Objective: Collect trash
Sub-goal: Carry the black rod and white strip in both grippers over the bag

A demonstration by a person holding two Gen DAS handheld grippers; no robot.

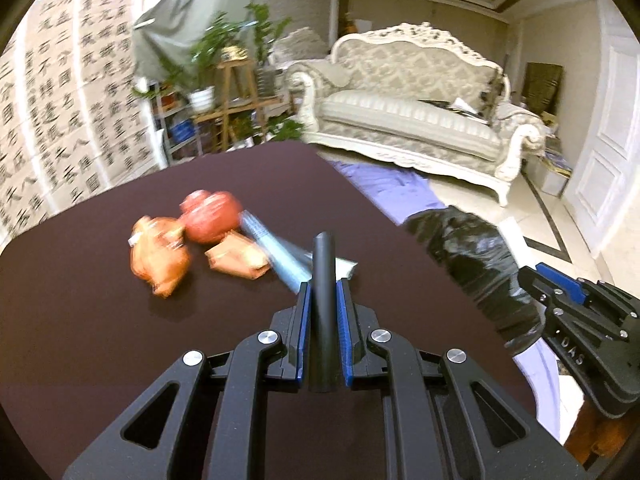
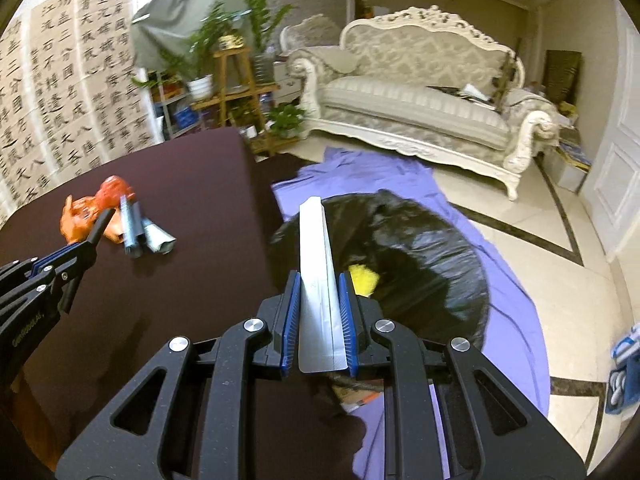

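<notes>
My left gripper point(image 1: 323, 292) is shut on a black stick point(image 1: 323, 280) above the dark table point(image 1: 120, 340). Beyond it lie orange wrappers point(image 1: 160, 256), a red crumpled wrapper point(image 1: 210, 216) and grey-blue packets point(image 1: 276, 252). My right gripper point(image 2: 320, 284) is shut on a white flat packet point(image 2: 316, 272), held over the open black trash bag point(image 2: 420, 256) beside the table edge. A yellow item point(image 2: 364, 276) lies inside the bag. The left gripper point(image 2: 90, 242) shows at the left of the right wrist view, near the trash pile point(image 2: 120, 216).
The bag sits on a purple cloth point(image 2: 512, 312) on the tiled floor. A white sofa point(image 2: 420, 108) stands behind, plants on a wooden stand point(image 2: 236, 80) at the back, a calligraphy wall at left. A blue-white object point(image 2: 624, 372) lies at the right edge.
</notes>
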